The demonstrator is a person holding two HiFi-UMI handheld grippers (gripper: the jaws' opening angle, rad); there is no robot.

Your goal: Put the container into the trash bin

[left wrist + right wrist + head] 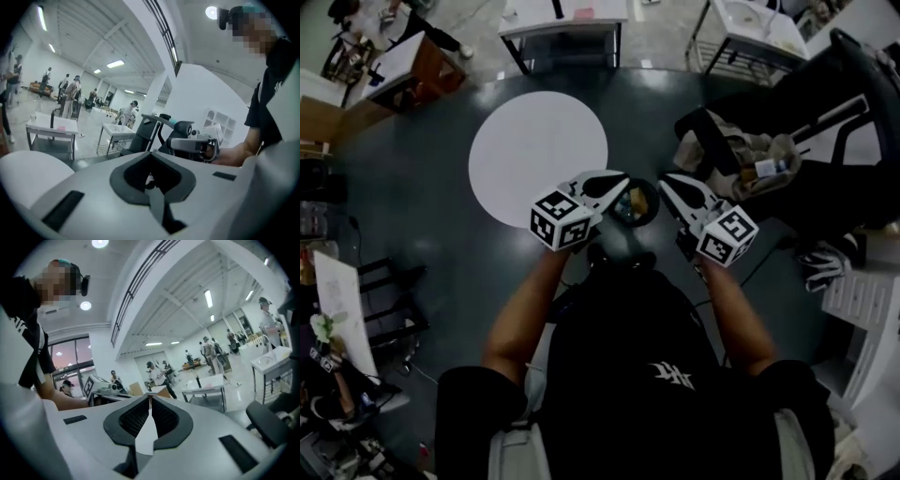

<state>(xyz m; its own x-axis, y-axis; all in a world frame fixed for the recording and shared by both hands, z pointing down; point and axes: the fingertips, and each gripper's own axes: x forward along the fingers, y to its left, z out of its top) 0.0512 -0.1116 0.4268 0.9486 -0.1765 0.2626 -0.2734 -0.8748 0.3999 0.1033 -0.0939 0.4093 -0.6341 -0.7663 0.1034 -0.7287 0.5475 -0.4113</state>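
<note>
Both grippers are held up close together in front of the person, tips nearly meeting. My left gripper [622, 182] [149, 180] is shut with nothing between its jaws. Beside it, my right gripper [667, 184] [150, 403] is also shut, and it holds nothing. Below and between them on the dark floor stands a small round dark trash bin [636, 202] with something bluish and yellow inside. I cannot tell whether that is the container. Each gripper view looks level across the hall and shows the other gripper [194, 143] [100, 386] in the person's hand.
A white round disc [538, 157] lies on the dark floor to the left. A black chair [825, 103] with a bag and a bottle [769, 168] stands at the right. White tables [567, 21] line the back, and people stand in the hall.
</note>
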